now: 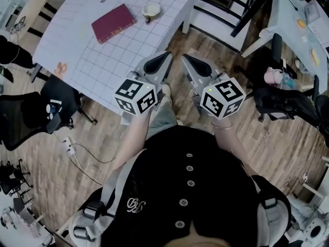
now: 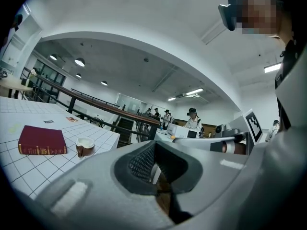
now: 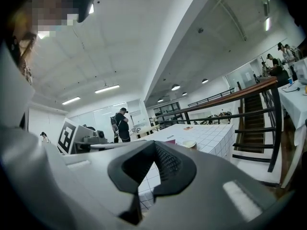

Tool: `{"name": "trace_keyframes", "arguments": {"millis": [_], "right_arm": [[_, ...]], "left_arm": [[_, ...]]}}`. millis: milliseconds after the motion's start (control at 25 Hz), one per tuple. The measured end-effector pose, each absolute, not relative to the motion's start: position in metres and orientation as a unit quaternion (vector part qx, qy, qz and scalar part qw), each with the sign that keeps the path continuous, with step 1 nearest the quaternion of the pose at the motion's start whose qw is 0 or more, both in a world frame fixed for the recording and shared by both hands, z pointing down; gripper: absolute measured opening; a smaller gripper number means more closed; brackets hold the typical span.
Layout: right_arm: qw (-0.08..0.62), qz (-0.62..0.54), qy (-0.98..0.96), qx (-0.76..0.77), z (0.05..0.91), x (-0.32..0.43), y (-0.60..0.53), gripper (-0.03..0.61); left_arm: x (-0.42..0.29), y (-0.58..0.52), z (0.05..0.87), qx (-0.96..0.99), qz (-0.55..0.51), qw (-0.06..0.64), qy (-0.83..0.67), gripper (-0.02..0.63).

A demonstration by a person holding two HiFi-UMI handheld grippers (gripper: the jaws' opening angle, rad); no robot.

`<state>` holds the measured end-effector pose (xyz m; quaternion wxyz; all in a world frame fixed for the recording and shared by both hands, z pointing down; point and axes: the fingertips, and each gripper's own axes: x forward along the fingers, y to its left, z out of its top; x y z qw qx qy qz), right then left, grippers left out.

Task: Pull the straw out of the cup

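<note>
A small brown cup (image 1: 151,9) with a white inside stands at the far side of the white grid-patterned table (image 1: 87,60), beside a dark red book (image 1: 113,22). No straw shows in it in any view. My left gripper (image 1: 167,56) and right gripper (image 1: 186,59) hover side by side just off the table's near corner, short of the cup. Each has its jaws closed tip to tip with nothing between them. The left gripper view shows the cup (image 2: 85,146) and book (image 2: 42,140) ahead to the left. In the right gripper view the cup (image 3: 189,144) is small and far.
Black office chairs stand on the wooden floor at left (image 1: 20,117) and right (image 1: 288,102). A cable and power strip (image 1: 70,148) lie on the floor. Another white table (image 1: 300,19) is at the far right. A stair railing (image 3: 249,92) and several people stand in the background.
</note>
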<state>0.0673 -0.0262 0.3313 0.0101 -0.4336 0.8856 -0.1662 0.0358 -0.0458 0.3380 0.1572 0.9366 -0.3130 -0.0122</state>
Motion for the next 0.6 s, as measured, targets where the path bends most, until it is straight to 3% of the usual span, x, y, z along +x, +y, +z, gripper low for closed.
{"name": "trace_keyframes", "arguments": {"millis": [600], "right_arm": [[0.002,-0.160,0.877,-0.452,0.327,0.053,-0.175,0.000]], "left_arm": [[0.028,-0.184,0.334,0.952,0.018,0.143,-0.270,-0.005]]}}
